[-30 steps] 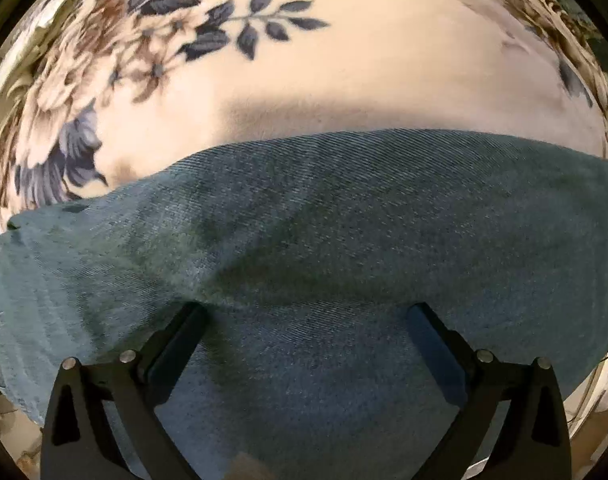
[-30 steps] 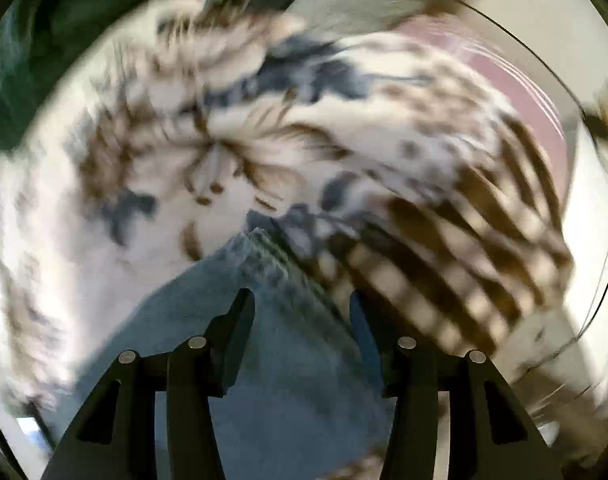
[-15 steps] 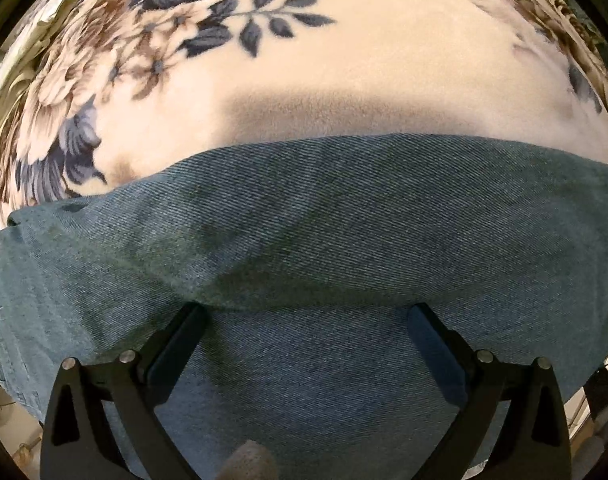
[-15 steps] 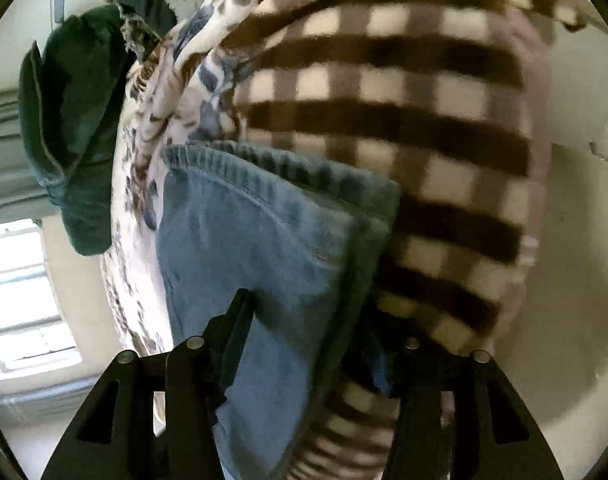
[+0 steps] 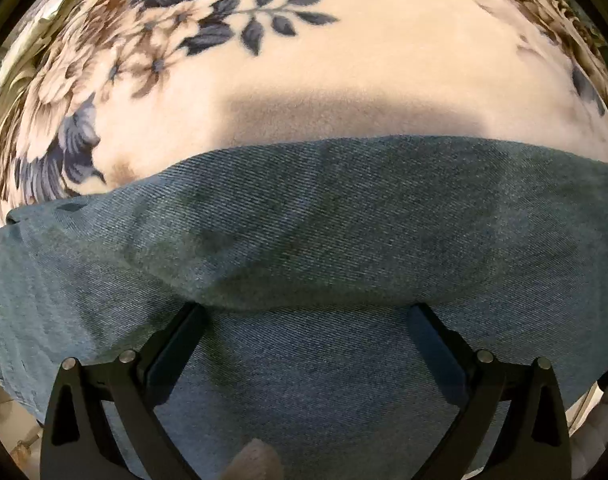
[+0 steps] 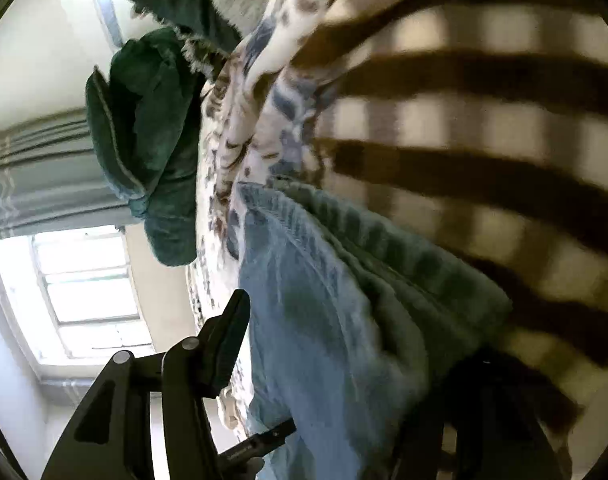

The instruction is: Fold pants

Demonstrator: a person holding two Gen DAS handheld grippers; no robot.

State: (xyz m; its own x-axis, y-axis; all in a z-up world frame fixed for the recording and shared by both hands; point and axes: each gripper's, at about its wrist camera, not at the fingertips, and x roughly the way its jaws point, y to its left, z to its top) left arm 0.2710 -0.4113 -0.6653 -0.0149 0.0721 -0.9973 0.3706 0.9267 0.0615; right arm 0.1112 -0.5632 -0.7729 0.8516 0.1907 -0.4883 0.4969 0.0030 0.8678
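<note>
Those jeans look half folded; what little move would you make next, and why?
Probably close the left tool on the jeans. Its fingers stand wide apart against a raised fold of denim, gripping nothing, while the right tool has denim between its fingers, bunched against the checked blanket.

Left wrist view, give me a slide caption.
Open left gripper pressing on folded denim pants atop a floral blanket.

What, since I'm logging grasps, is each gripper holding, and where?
Left gripper: open on the blue denim pants, holding nothing. Right gripper: bunched denim near the stitched edge lies between its fingers; grip unclear.
</note>
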